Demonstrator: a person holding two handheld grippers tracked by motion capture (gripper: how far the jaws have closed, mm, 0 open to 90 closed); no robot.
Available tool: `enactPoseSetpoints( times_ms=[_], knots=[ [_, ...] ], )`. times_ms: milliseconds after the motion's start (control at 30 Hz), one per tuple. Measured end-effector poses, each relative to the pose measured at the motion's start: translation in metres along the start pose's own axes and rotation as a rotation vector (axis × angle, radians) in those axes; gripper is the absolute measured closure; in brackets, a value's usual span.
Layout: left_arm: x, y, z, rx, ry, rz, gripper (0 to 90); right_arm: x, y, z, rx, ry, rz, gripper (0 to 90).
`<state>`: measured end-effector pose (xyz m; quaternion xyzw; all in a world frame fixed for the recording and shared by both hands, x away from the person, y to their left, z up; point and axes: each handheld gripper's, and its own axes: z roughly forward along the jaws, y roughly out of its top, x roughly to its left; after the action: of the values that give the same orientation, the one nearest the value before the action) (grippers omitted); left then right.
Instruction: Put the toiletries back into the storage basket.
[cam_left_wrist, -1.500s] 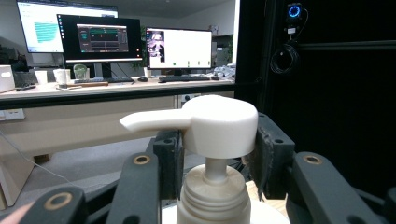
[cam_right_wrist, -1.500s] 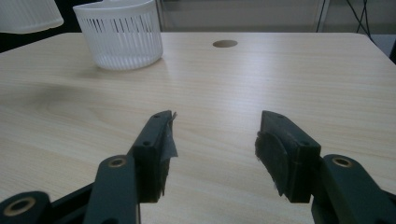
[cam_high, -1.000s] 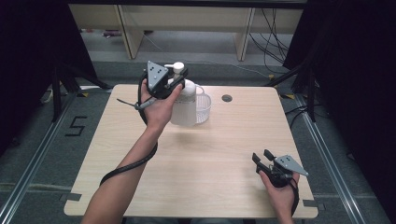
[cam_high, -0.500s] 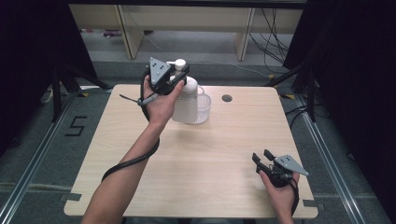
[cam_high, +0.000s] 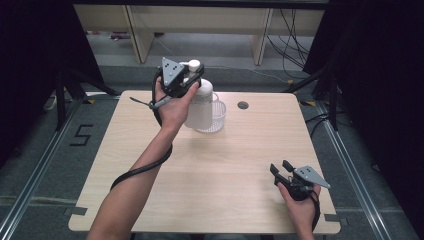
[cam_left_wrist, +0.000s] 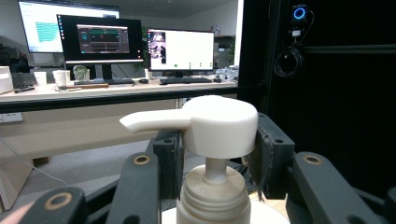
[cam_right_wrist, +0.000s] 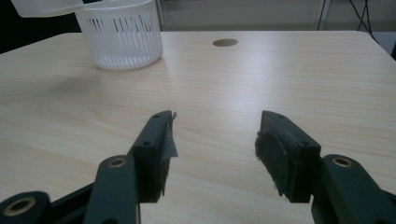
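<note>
1. I am holding the pump bottle (cam_high: 199, 107) by its pump head (cam_left_wrist: 219, 123), clamped in my left gripper (cam_high: 192, 80), lifted off the desk (cam_high: 210, 170).
2. The bottle is hanging below that gripper, just beside the white basket (cam_high: 216, 116), on its near side.
3. My right gripper (cam_high: 281, 169) is resting with its jaws wide and nothing between them, well apart from the bottle.
4. Next, I judge, I need to lower the bottle into the basket, keeping it upright.
</note>
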<state>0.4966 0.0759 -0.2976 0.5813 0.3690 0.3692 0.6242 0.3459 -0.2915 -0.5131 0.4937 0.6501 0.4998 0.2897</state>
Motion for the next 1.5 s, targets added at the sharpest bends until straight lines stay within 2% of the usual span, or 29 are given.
enactPoseSetpoints(
  times_ms=[133, 233, 333, 400, 467, 700, 800, 833, 867, 933, 1200, 1333, 1500],
  knots=[
    [0.000, 0.003, 0.002, 0.003, 0.000, -0.001, 59.0, 0.000, 0.000, 0.000, 0.007, -0.002, 0.008, 46.0],
    [0.000, 0.005, 0.005, -0.002, 0.002, -0.010, 59.0, 0.000, 0.000, 0.000, -0.001, -0.004, -0.005, 46.0],
    [0.000, 0.006, 0.008, -0.005, 0.003, -0.015, 59.0, 0.001, 0.000, -0.001, 0.007, -0.001, 0.015, 46.0],
    [0.001, 0.006, 0.010, -0.005, 0.004, -0.012, 59.0, -0.001, 0.000, -0.001, 0.000, -0.010, -0.014, 46.0],
    [0.001, 0.006, 0.011, -0.004, 0.006, -0.009, 59.0, -0.001, 0.000, 0.000, -0.001, -0.005, 0.001, 46.0],
    [0.002, 0.009, 0.016, -0.006, 0.016, -0.008, 59.0, 0.000, 0.000, 0.000, 0.003, -0.008, 0.007, 46.0],
    [0.000, 0.011, 0.018, -0.014, 0.015, -0.010, 59.0, -0.001, 0.000, 0.000, 0.002, -0.008, -0.017, 46.0],
    [0.000, 0.012, 0.018, -0.014, 0.014, -0.009, 59.0, -0.002, 0.000, 0.001, 0.001, -0.001, -0.015, 46.0],
    [-0.001, 0.013, 0.019, -0.016, 0.013, -0.009, 59.0, 0.000, 0.000, 0.000, 0.004, -0.008, 0.008, 46.0],
    [-0.001, 0.014, 0.021, -0.017, 0.013, -0.007, 59.0, -0.001, 0.000, 0.000, 0.003, -0.013, -0.004, 46.0],
    [-0.005, 0.017, 0.028, -0.015, 0.013, -0.002, 59.0, -0.001, 0.000, 0.001, 0.002, -0.017, 0.001, 46.0],
    [-0.005, 0.018, 0.032, -0.012, 0.007, -0.003, 59.0, 0.000, 0.000, 0.000, 0.003, -0.001, 0.014, 45.9],
    [-0.004, 0.018, 0.037, -0.006, 0.008, -0.010, 59.0, -0.001, 0.000, 0.000, 0.001, 0.000, 0.005, 46.0]
  ],
)
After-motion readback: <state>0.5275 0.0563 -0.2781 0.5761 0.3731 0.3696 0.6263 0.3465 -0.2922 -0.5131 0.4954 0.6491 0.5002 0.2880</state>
